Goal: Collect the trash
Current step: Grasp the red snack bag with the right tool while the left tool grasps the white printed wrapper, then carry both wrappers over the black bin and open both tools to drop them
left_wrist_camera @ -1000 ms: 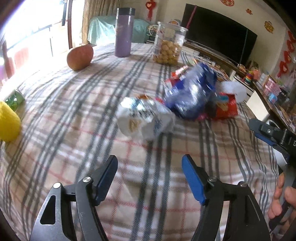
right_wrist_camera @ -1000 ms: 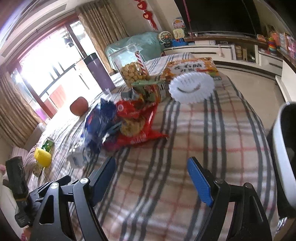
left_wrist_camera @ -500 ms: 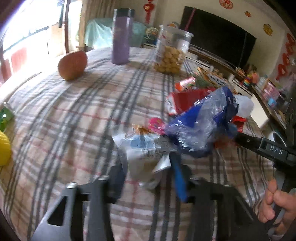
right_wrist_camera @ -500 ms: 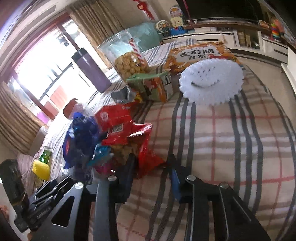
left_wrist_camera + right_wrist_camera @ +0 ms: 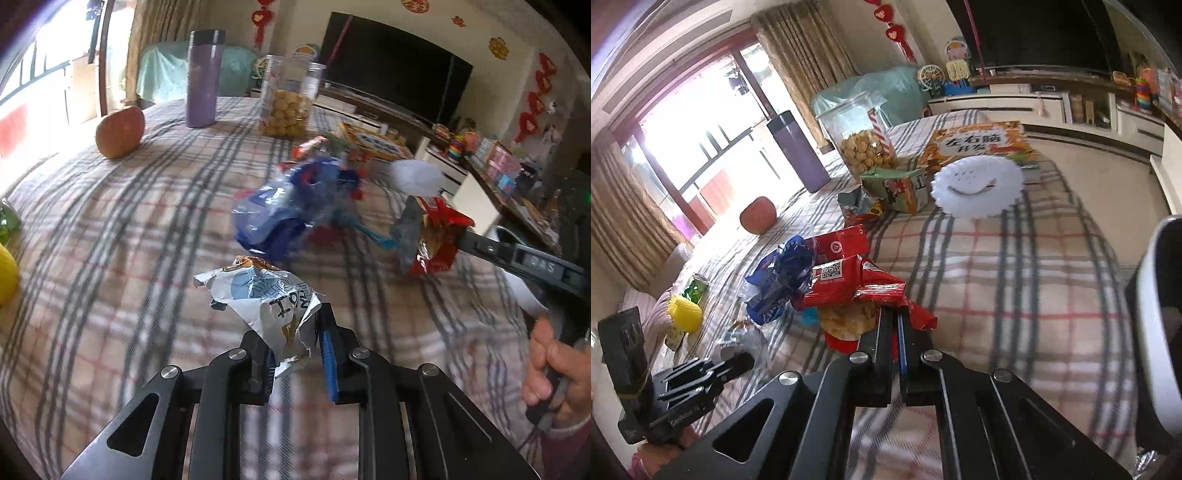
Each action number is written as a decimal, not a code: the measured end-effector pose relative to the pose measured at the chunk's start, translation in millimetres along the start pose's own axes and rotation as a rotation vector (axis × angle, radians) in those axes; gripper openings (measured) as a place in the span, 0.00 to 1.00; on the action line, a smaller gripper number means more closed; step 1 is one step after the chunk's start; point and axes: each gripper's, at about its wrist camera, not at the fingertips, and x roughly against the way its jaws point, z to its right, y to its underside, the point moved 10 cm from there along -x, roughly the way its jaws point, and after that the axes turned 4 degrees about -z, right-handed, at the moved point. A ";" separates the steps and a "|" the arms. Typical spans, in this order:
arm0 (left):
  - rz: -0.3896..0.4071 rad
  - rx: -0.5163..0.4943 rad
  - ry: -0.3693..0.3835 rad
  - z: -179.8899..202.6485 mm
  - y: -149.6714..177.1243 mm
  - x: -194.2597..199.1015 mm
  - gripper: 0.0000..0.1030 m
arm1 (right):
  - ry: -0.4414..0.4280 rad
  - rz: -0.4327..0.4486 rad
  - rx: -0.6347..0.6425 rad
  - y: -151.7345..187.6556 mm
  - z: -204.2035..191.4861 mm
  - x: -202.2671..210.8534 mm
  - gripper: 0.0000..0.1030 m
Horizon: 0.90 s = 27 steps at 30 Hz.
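A heap of snack wrappers lies on the plaid tablecloth (image 5: 110, 258). The crumpled white wrapper (image 5: 266, 299) sits between the fingers of my left gripper (image 5: 295, 332); its jaws are closing and pinch the wrapper's lower edge. My right gripper (image 5: 895, 317) is shut on the red snack bag (image 5: 857, 284), which holds chips. In the left wrist view the red snack bag (image 5: 432, 240) hangs from the tip of the right gripper (image 5: 461, 240), clear of the cloth. A blue plastic wrapper (image 5: 280, 218) lies loose between them, with more red wrappers behind.
At the back of the table stand a purple flask (image 5: 202, 79), a clear jar of snacks (image 5: 286, 103) and an orange-red fruit (image 5: 120, 131). A green carton (image 5: 897, 188), an orange box (image 5: 979, 142) and a white round pad (image 5: 977, 184) lie far right. A white bin (image 5: 1160, 314) is beside the table.
Both grippers went from wide open to closed. The left one reached the white wrapper and took it; the right one reached the red bag, closed on it and raised it.
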 end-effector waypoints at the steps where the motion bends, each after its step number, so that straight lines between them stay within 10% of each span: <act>1: -0.001 -0.004 0.016 4.9 0.8 1.6 0.19 | 0.002 0.001 -0.004 1.2 2.2 2.8 0.02; 27: -0.016 -0.214 0.147 125.5 -7.6 -12.1 0.18 | 0.107 0.097 -0.108 22.3 83.4 93.9 0.02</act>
